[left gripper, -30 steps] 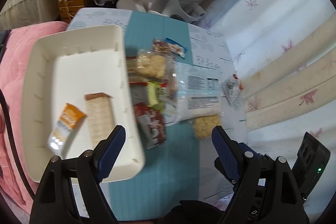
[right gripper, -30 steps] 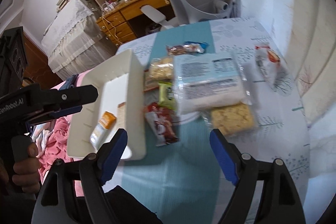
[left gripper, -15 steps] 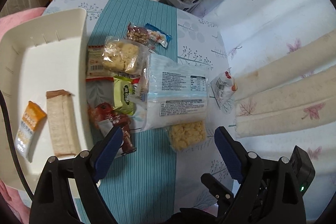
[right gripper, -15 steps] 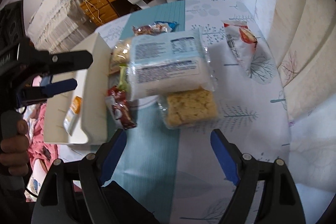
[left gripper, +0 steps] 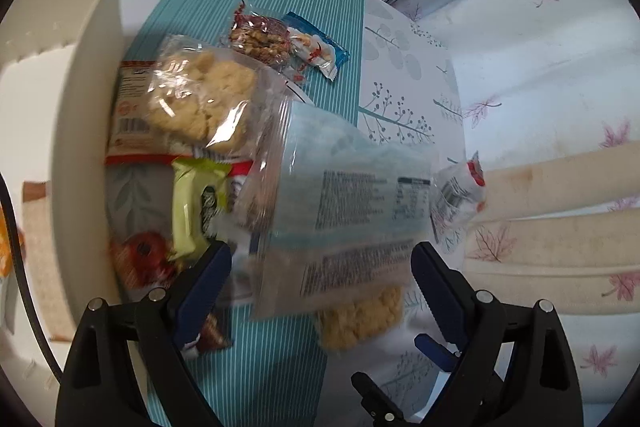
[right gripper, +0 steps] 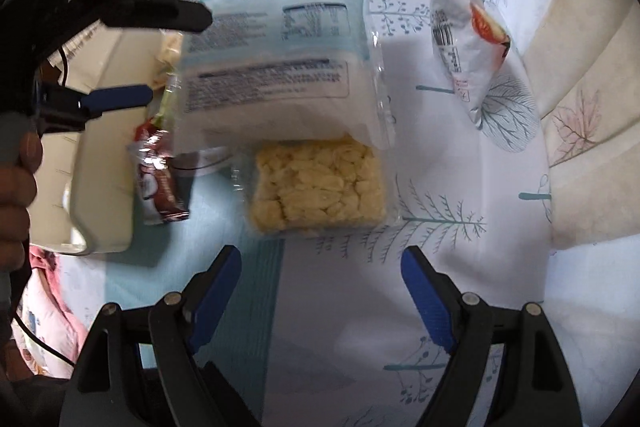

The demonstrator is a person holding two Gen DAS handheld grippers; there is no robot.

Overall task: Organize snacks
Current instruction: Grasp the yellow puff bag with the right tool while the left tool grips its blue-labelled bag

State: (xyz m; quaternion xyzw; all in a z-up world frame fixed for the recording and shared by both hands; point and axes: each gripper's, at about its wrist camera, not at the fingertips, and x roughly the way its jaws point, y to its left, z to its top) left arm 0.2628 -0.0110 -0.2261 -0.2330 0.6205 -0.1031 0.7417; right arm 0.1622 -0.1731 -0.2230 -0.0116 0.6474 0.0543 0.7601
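Your right tool (right gripper: 320,291) hangs open and empty just short of the puffed-snack pack (right gripper: 318,185) — its long side crosswise to the jaws — nearer than your open left tool (left gripper: 322,281).

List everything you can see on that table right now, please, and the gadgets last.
Tray: one, white, left of the pile.
Big bag: one, pale blue and clear, mid-table, overlapping others.
Rice-puff packs: two, yellowish, one below the big bag, one by the tray.
Green packet: one, beside the tray.
Red-brown packet: one, near the tray's corner.
White pouch: one, red print, far right.
Nut pack: one, clear, far side.
Blue-white candy: one, beside it.
Left gripper: open, over the pile.
Right gripper: open.
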